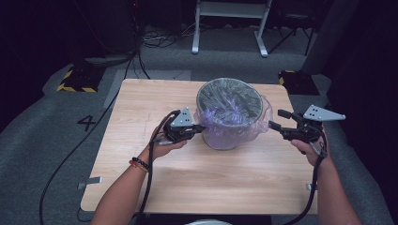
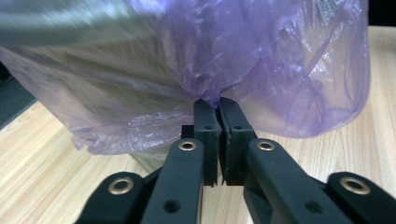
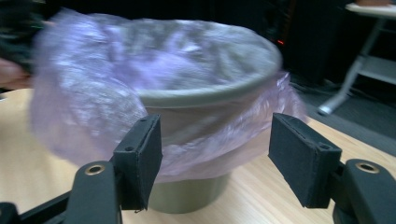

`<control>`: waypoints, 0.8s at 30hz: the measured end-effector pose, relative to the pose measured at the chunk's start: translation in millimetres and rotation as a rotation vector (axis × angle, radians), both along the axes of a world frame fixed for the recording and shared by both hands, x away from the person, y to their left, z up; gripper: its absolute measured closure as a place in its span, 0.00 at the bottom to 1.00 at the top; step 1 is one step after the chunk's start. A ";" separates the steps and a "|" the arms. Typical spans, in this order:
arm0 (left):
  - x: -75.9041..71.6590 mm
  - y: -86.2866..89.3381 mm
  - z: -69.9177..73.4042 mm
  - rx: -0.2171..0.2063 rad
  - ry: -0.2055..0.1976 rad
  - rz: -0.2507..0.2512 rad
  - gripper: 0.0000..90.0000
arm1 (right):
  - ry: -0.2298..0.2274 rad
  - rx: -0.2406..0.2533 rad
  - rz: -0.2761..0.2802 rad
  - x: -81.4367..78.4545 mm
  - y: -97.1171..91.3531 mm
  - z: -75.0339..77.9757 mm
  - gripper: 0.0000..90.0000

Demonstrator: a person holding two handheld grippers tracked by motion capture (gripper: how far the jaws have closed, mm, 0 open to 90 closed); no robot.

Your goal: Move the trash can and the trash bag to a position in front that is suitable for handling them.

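A grey round bin (image 1: pixel 229 101) stands at the far middle of the wooden table (image 1: pixel 141 103), lined with a thin purple plastic bag (image 1: pixel 256 123) folded over its rim. My left gripper (image 1: pixel 201 127) is at the bin's left side, shut on a pinch of the purple bag (image 2: pixel 219 70), which gathers into the closed jaws of the left gripper (image 2: pixel 218 103). My right gripper (image 1: pixel 276 120) is open just right of the bin, nothing between its fingers. In the right gripper view the bin (image 3: pixel 196 93) and the bag (image 3: pixel 84 116) sit beyond the right gripper (image 3: pixel 219 156), whose jaws stand wide apart.
Grey carpet surrounds the table. A white metal frame (image 1: pixel 230 26) stands behind it, and yellow-black striped blocks (image 1: pixel 75 79) lie at the far left and right. Black cables (image 1: pixel 70 159) trail off the table's left. The near half of the table holds only the forearms.
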State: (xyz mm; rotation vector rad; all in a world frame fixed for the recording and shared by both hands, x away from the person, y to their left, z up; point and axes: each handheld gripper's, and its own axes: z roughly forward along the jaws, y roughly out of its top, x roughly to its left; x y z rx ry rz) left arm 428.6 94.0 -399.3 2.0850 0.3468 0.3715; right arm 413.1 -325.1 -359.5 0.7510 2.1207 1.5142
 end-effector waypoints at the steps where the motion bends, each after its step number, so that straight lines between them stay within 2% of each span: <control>1: 0.2 -0.8 -1.8 0.003 0.003 0.001 0.98 | -0.008 -0.002 0.015 -2.5 1.5 0.5 0.38; 5: 0.9 -3.0 -6.7 0.016 0.012 0.002 0.99 | -0.042 -0.052 0.123 -15.1 17.5 1.0 0.38; 7: 0.6 -3.9 -9.0 0.026 0.013 0.006 0.99 | -0.037 -0.061 0.162 -19.4 25.8 -1.5 0.40; 8: 0.5 -4.4 -10.5 0.029 0.014 0.009 0.99 | -0.037 -0.067 0.165 -20.4 28.8 -3.0 0.43; 10: 0.8 -5.2 -13.9 0.035 0.016 0.011 0.99 | -0.035 -0.098 0.189 -20.9 36.2 -9.8 0.57; 12: 1.4 -6.6 -18.4 0.059 0.011 0.013 0.99 | -0.016 -0.139 0.181 -19.0 40.4 -16.9 0.73; 15: 2.0 -8.0 -25.7 0.089 0.007 0.022 1.00 | 0.015 -0.143 0.197 -14.6 41.5 -29.7 0.88; 18: 4.9 -8.4 -31.9 0.101 0.021 0.029 1.00 | 0.036 -0.145 0.197 -11.4 41.9 -39.9 0.95; 24: 13.7 -7.1 -43.3 0.108 0.048 0.064 1.00 | 0.088 -0.158 0.178 -1.4 43.6 -60.0 0.97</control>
